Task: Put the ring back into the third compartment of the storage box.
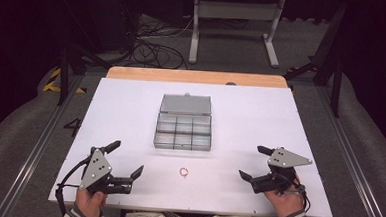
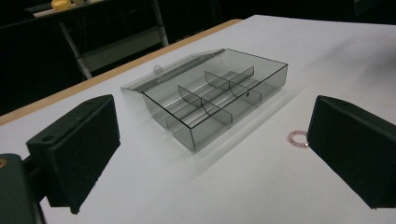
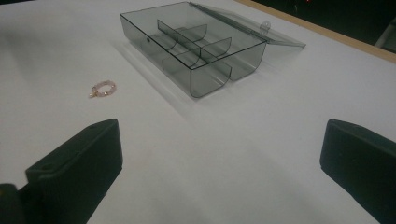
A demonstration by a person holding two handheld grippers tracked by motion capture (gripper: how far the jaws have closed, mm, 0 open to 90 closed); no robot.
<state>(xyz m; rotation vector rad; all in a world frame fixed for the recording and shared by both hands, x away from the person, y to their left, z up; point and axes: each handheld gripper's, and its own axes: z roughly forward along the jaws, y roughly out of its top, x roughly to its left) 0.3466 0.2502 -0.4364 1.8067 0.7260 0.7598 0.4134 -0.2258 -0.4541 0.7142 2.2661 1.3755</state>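
High view first: the white table spreads ahead of me, smooth and matte, with a strip of wood along its far edge. On it, ahead of both my grippers and midway between them, sits the compartment box, a shallow rectangular case of smoky clear plastic. Its long axis runs side to side across my front, and its lid is thrown open flat on the table, pointing away from me. Thin dividers cut the tray into six cells, and the floors of the cells curve up like troughs.

My left gripper hovers near the table's near edge, its black, blocky jaws spread wide with nothing between them. My right gripper is held the same way on the other side, jaws gaping and empty, a grey three-cornered plate on top.

Smallest is the bead ring, a tiny loop of pinkish beads with a gold-coloured bit, lying flat on the table between my two grippers, nearer to me than the box and apart from it.
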